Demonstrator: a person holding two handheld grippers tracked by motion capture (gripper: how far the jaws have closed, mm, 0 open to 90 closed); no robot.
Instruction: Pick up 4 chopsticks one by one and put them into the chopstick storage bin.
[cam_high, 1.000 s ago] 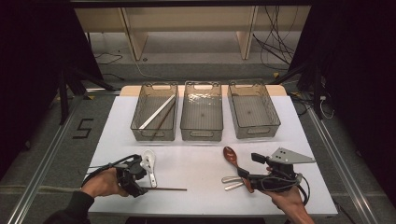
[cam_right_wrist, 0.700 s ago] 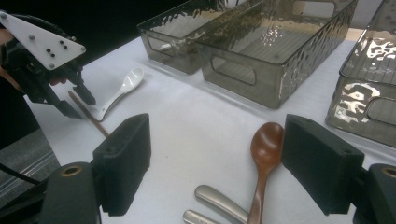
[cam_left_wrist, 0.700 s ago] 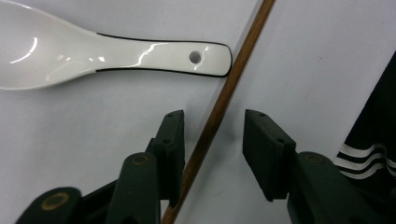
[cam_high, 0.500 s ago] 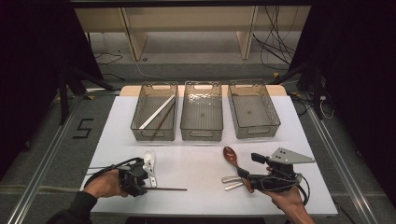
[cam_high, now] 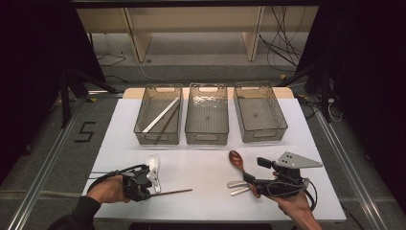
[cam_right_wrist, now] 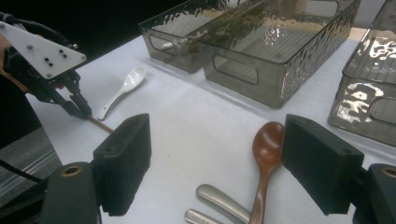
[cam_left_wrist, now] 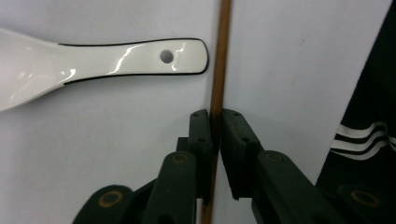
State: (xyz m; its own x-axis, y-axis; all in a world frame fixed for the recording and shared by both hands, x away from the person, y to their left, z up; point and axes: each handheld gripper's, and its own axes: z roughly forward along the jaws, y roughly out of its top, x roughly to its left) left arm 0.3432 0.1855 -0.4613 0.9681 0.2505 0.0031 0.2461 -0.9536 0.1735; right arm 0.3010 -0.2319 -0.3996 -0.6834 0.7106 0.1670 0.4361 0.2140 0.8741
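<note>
A thin brown chopstick (cam_high: 172,192) lies on the white table (cam_high: 206,167) at the front left. My left gripper (cam_high: 143,184) has just been closing and now pinches the chopstick (cam_left_wrist: 218,60) between its pads (cam_left_wrist: 201,135). A white ceramic spoon (cam_high: 154,165) (cam_left_wrist: 93,65) lies just beyond the stick, untouched. At the front right my right gripper (cam_high: 253,173) stands wide open over the handle of a brown wooden spoon (cam_high: 235,159). In the right gripper view that spoon (cam_right_wrist: 264,154) lies between the spread pads (cam_right_wrist: 126,158) without touching them.
Two metal utensil handles (cam_right_wrist: 219,198) lie beside the brown spoon. Three clear bins stand in a row at the back: the left bin (cam_high: 158,139) holds a white and a dark chopstick, the middle bin (cam_high: 207,140) and right bin (cam_high: 262,137) look bare.
The left gripper's jaws have drawn together onto the brown chopstick. Both hands stay where they were, and the right gripper is unchanged.
</note>
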